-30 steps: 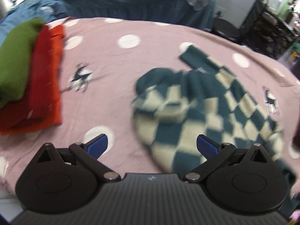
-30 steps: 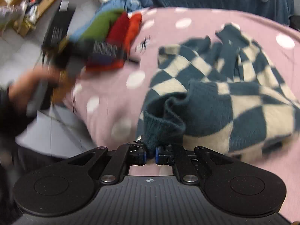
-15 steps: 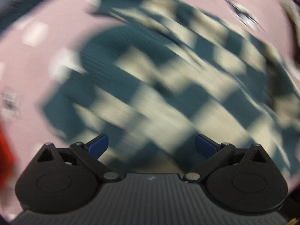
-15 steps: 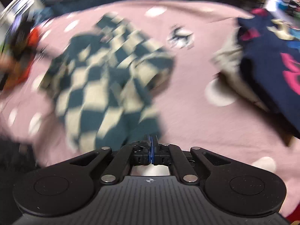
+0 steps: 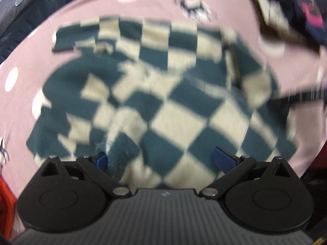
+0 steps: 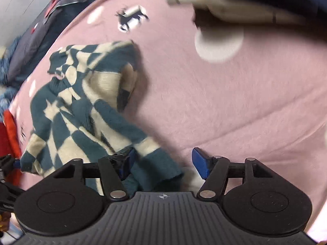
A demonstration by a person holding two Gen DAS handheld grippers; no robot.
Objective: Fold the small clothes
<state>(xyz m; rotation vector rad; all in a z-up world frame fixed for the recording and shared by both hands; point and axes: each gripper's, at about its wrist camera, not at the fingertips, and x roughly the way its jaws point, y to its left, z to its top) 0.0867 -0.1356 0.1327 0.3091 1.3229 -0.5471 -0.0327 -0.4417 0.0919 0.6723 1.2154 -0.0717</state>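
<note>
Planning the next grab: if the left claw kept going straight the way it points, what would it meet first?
Most likely the checkered sweater, which fills the view ahead between the open left claw fingers; the picture is blurred, so depth is uncertain.

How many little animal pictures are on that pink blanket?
2 in the left view: one animal print beyond the checked sweater, another cut off at the left edge. More may lie hidden under the clothes.

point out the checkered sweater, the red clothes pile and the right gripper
checkered sweater point(image 5: 175, 118): left wrist view, a cream square mid-body
red clothes pile point(image 6: 11, 126): right wrist view, its orange edge
right gripper point(image 6: 163, 161): right wrist view, between its opening fingers
</note>
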